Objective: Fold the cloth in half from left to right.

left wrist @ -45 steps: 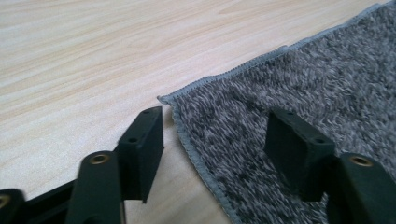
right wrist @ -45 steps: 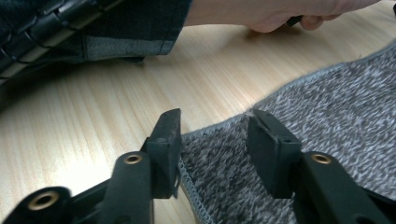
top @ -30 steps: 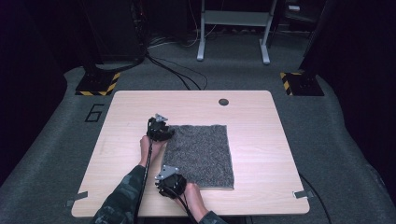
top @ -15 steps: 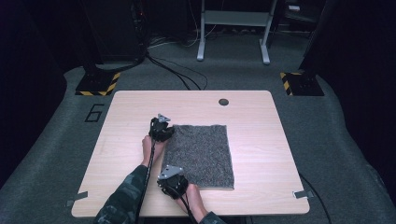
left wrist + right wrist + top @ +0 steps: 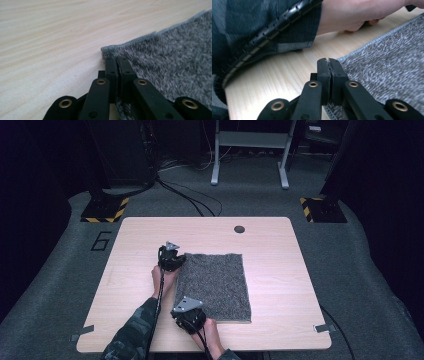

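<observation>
A grey knitted cloth (image 5: pixel 215 285) lies flat on the wooden table (image 5: pixel 280 250). My left gripper (image 5: pixel 178 260) sits at the cloth's far left corner. In the left gripper view its jaws (image 5: pixel 117 60) are pressed together on the cloth's (image 5: pixel 175 62) hemmed edge just behind that corner. My right gripper (image 5: pixel 182 309) is at the near left corner. In the right gripper view the jaws (image 5: pixel 328 61) are shut on the cloth's (image 5: pixel 387 67) edge, with fabric showing between them lower down. The other hand (image 5: pixel 352 15) and its camouflage sleeve (image 5: pixel 249 27) lie just beyond.
A round cable hole (image 5: pixel 239 228) is in the table's far side. Bare wood lies left and right of the cloth. Cables (image 5: pixel 180 195) run over the dark floor behind the table, near a metal stand (image 5: pixel 250 150).
The right gripper has edged slightly toward the cloth's near left corner. The left gripper has kept its place at the far left corner.
</observation>
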The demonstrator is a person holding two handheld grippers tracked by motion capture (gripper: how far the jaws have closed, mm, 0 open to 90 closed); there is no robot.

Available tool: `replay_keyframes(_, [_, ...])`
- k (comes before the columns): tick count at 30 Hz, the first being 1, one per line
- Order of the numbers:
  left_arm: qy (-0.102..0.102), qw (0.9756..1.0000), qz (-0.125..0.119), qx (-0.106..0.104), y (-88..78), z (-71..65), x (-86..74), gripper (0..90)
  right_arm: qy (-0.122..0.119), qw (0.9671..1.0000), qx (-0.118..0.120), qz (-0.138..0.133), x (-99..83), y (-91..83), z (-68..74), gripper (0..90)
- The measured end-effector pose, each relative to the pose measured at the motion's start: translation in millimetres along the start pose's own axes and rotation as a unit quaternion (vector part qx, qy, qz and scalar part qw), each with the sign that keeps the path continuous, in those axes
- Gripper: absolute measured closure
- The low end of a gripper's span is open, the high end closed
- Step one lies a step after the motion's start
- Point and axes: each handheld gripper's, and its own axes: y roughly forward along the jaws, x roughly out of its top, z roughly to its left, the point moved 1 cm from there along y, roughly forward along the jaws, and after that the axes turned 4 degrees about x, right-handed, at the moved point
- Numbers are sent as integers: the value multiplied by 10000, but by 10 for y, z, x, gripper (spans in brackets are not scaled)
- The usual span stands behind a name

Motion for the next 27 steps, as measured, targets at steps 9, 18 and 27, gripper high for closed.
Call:
replay_keyframes(9, [207,9996,-78,165,-206,28,155,876,-63,9995,14,-304,111,-90,60,884])
replay_keyframes(18, [58,9989,-204,417,-341,35,302,879,-78,9977,-79,-676,233,-180,92,885])
replay_keyframes(27, [-60,9970,-307,715,-542,58,526,881,-181,9929,-176,-1162,414,-292,168,886])
